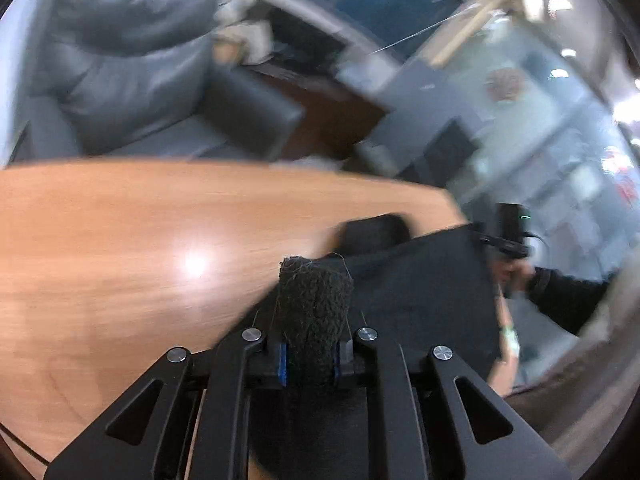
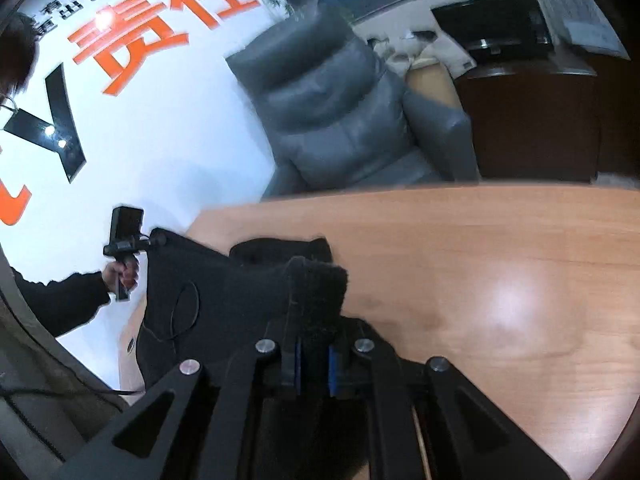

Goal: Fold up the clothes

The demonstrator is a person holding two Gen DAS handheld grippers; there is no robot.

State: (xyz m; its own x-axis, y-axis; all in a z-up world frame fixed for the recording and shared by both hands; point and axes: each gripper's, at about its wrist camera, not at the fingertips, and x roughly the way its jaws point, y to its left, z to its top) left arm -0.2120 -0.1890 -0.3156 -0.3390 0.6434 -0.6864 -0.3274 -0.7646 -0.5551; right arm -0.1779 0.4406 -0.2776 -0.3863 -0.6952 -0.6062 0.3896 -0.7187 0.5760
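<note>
Both the left gripper [image 1: 314, 304] and right gripper [image 2: 316, 300] have fingers pinched on the black garment [image 1: 420, 292], stretched between them above the wooden surface [image 1: 120, 232]. Judged light, limp, non-slippery; edge corners suit gripping.

I see a glossy light-brown wooden table [image 1: 120, 248] with a bright glare spot. Behind it stands a grey leather armchair [image 2: 340, 112], beside a dark brown cabinet [image 2: 532, 124]. Orange Chinese lettering [image 2: 160, 28] covers the white wall [image 2: 168, 152].
</note>
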